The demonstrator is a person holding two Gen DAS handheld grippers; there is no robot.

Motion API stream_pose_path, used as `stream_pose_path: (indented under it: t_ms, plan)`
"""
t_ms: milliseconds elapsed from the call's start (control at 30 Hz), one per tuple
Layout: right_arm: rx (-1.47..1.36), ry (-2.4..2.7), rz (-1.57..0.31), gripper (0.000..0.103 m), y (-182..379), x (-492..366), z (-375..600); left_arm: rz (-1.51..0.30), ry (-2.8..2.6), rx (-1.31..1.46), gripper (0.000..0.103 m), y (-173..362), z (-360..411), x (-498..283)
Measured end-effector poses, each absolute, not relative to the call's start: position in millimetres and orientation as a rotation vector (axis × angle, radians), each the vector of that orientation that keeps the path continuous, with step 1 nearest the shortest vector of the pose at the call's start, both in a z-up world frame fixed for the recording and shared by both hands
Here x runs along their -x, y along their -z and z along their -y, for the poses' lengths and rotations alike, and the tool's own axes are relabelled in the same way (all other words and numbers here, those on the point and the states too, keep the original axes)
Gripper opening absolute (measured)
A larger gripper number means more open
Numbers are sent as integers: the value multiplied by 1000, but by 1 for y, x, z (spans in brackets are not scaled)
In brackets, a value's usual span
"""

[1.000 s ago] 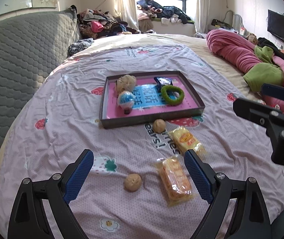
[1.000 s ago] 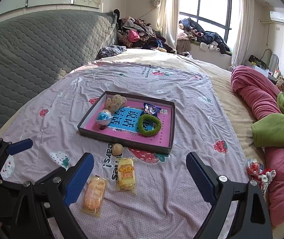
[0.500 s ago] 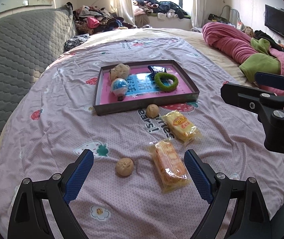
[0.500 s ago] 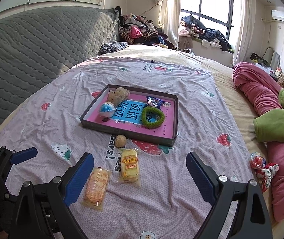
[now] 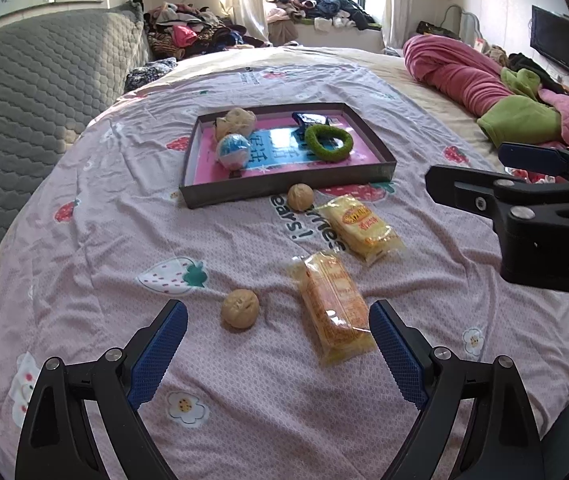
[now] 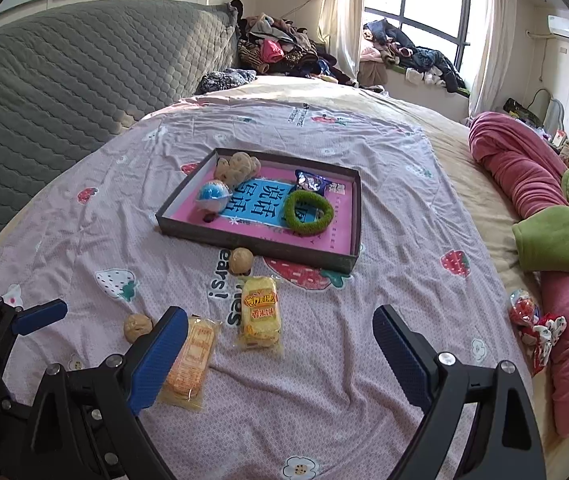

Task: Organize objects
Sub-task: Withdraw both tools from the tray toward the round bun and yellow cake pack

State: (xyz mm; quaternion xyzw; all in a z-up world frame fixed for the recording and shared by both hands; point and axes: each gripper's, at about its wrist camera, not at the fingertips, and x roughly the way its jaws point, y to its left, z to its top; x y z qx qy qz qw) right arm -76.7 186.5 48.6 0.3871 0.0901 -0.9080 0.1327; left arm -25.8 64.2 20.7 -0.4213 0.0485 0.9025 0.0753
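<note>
Both the left gripper (image 5: 278, 344) and right gripper (image 6: 280, 344) hover wide apart, holding nothing. On the pink strawberry-print bedsheet (image 5: 96, 248), a tan wrinkled walnut (image 5: 240, 308) and an orange plastic-wrapped cracker packet (image 5: 334, 306) lie near the left fingers, well short of the shallow dark-rimmed pink tray (image 5: 284, 190)

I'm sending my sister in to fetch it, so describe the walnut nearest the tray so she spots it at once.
On the pink strawberry sheet lies a shallow dark tray with a pink floor. Just outside its near wall sits a tan, wrinkled walnut. Unlike the second walnut, it almost touches the tray, beside a yellow snack pack.
</note>
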Motion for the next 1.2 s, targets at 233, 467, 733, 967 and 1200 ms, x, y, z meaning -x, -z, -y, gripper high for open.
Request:
stream_pose_path:
  t_ms: [233,467,733,967,1200]
  plan:
    - [-1154,2626,-268,94,-36,81,-188,-146,-2691,1295,93,-7,-66,27]
    - [-1188,2619,-267,94,-23,87,-191,-146,-2693,1306,93,-1,-65,30]
    - [-1217,2605,-282,94,-11,91,-188,-120,-2694,1330,93,8,-54,35]
    - [-1230,2595,-283,94,-3,94,-185,-109,-2693,1345,93,14,-49,39]
    - [-1248,2592,-277,94,4,99,-186,-93,-2679,1337,93,15,-53,42]
